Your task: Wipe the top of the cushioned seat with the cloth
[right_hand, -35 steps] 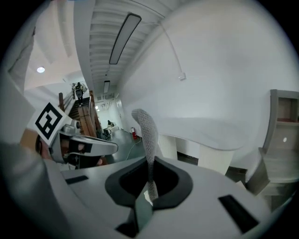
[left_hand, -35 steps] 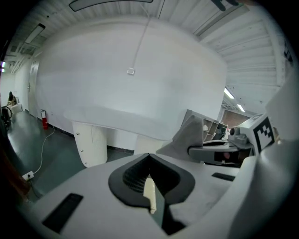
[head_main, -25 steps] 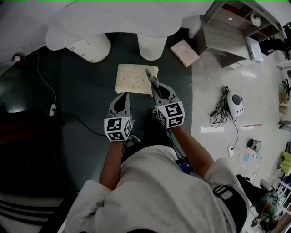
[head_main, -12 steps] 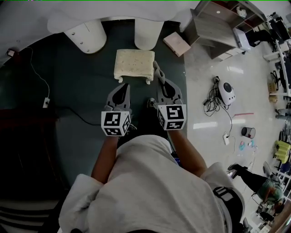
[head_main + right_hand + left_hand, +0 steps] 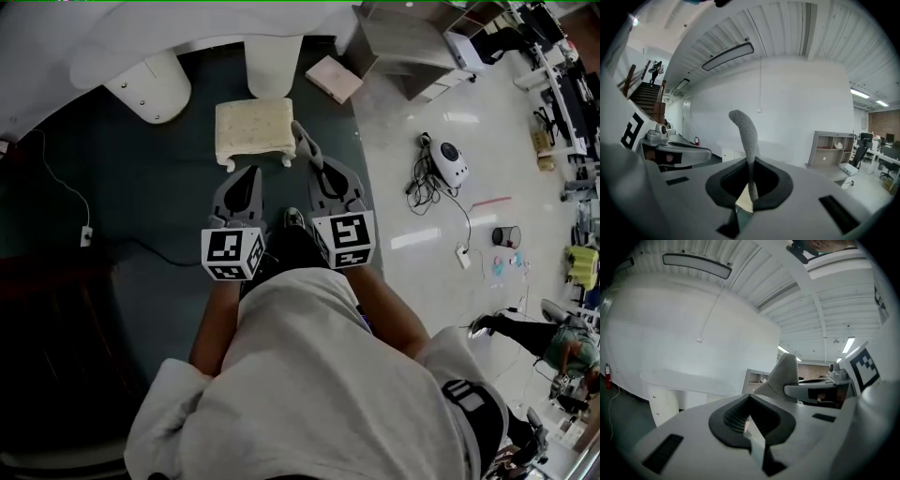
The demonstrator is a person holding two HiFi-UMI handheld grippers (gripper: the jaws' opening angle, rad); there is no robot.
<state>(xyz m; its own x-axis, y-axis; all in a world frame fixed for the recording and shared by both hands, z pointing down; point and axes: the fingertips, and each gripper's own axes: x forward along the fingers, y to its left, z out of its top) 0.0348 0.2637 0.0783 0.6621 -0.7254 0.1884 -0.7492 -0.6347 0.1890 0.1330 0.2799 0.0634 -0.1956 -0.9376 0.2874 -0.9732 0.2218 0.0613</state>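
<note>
Grey knitted cloth [image 5: 746,131] sticks up, pinched in our right gripper [image 5: 323,175], near the cream square cushioned seat [image 5: 253,127]; our left gripper [image 5: 251,178], also near that seat, has its jaws closed on nothing.

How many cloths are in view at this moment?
1. The grey cloth is clamped in the right gripper, whose jaws are shut on it. The left gripper is shut on nothing, and none lies on the cushioned seat.
</note>
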